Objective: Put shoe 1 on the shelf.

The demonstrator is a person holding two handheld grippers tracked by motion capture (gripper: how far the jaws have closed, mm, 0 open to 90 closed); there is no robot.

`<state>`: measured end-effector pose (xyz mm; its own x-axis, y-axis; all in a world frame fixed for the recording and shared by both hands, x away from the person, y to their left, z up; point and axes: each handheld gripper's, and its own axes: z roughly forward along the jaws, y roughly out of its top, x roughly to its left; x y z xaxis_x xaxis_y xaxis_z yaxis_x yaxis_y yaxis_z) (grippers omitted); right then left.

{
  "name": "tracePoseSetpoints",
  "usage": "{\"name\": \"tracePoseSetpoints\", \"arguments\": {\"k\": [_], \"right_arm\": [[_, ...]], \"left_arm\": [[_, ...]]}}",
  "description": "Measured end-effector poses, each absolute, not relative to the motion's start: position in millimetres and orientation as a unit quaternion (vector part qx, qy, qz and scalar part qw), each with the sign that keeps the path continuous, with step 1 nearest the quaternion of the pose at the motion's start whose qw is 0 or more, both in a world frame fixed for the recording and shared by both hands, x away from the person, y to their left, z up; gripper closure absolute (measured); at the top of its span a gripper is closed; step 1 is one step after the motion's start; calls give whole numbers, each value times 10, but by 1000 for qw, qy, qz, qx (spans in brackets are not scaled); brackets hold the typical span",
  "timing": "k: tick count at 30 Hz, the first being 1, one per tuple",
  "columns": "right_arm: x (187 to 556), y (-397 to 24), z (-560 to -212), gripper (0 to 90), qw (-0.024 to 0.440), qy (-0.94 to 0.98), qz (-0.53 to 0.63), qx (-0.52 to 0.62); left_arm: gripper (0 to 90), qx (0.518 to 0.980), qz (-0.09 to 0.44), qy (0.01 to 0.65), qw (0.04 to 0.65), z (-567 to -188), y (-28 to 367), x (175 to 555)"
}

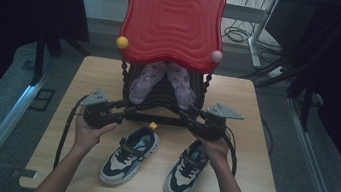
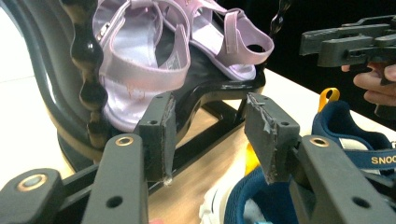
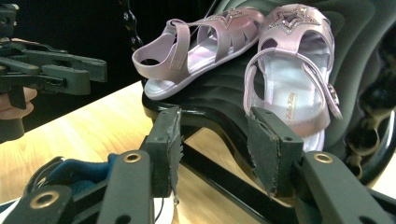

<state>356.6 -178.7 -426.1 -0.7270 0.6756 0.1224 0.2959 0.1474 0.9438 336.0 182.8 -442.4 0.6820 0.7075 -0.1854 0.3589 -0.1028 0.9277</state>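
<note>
- Pink strappy sandals (image 1: 163,82) rest on a black ridged rack shelf (image 1: 162,100).
- Left gripper (image 1: 123,110) and right gripper (image 1: 194,117) point at it, jaws apart, empty.
- Navy sneakers (image 1: 131,155) lie on the wooden surface (image 1: 251,153).

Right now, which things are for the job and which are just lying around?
For the job:
- left gripper and right gripper, jaws open
- pink sandals
- black lower shelf they rest on

Lying about:
- two navy sneakers on the table
- red top shelf
</note>
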Motion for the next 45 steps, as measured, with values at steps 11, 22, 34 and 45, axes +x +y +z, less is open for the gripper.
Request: {"name": "tracePoseSetpoints", "arguments": {"k": [11,22,34,45], "right_arm": [[3285,-1999,-4350,509,173,733,574,323],[3042,-2180,-4433,458,163,736,575,318],[2839,-2456,-4525,424,158,736,572,325],[2731,-2586,-4707,417,150,740,558,344]], "left_arm": [[502,728,146,378,553,-4519,1921,3138],[483,732,135,373,554,-4579,1950,2854],[477,745,143,373,534,-4674,1937,2560],[449,754,117,383,520,-4778,2023,2432]]}}
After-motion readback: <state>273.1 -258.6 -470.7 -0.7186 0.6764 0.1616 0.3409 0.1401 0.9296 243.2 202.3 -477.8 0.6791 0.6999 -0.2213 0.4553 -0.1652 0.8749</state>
